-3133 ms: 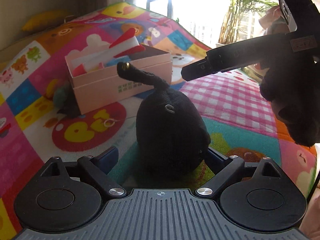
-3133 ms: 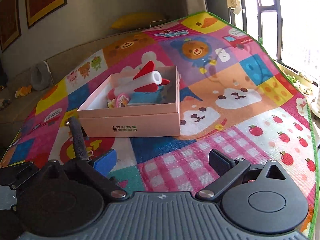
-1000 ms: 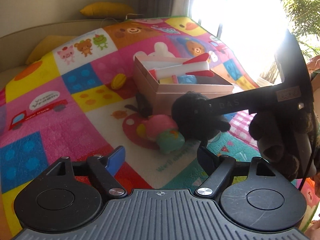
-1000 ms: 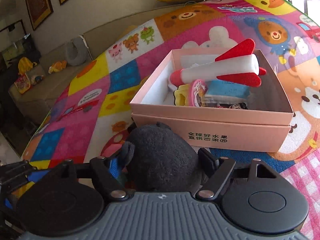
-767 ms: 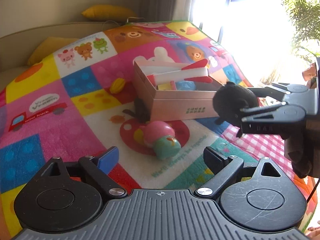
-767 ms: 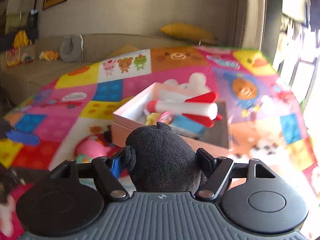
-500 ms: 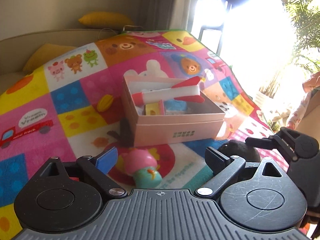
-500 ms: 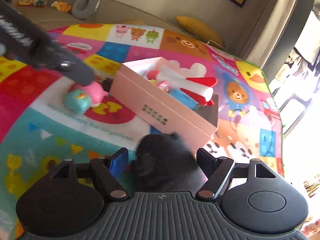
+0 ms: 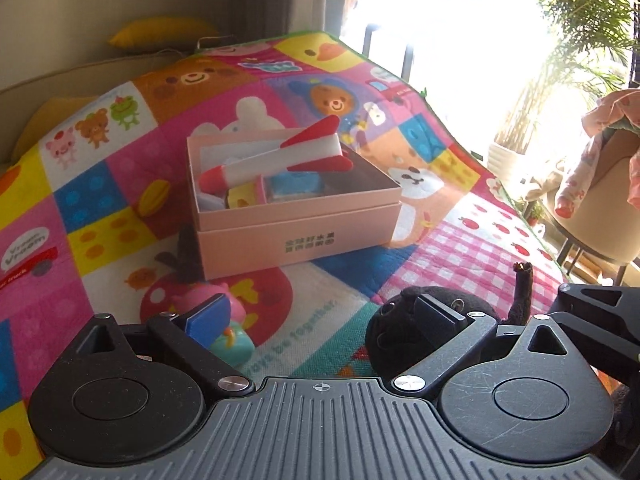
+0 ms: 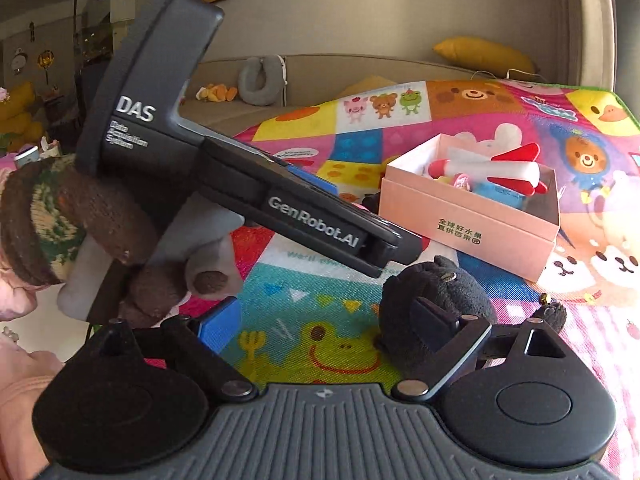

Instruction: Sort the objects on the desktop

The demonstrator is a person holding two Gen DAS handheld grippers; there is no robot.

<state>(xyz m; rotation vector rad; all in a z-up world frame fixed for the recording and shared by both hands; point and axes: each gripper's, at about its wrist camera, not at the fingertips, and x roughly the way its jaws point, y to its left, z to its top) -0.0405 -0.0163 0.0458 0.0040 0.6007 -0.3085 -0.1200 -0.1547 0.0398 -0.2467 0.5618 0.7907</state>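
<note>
- low over the play mat [image 9: 332,320], the left gripper [image 9: 320,312] is opening, jaws spread wide with nothing between them; the black plush toy [image 9: 394,330] is lying just outside its right finger, not gripped.
- in the right wrist view, the right gripper [image 10: 332,312] is also opening wide; the same plush [image 10: 424,288] is sitting against its right finger, and no pad is pressing on it that i can see.
- the left tool's body is crossing that view, held by a hand in a knitted glove [image 10: 60,216], its tip hanging near the plush.
- just beyond the left blue pad, a pink and teal toy [image 9: 224,324] is lying on the mat, partly hidden.
- farther out, the pink box [image 9: 296,224] is standing open, already holding a red and white rocket [image 9: 276,160] and small items.
- judgement: the step is regrasping the plush for the box. centring it between the pads before closing is looking wise, as is gripping the body, not the thin tail.
- risk: the two tools are working close together and could be colliding.
</note>
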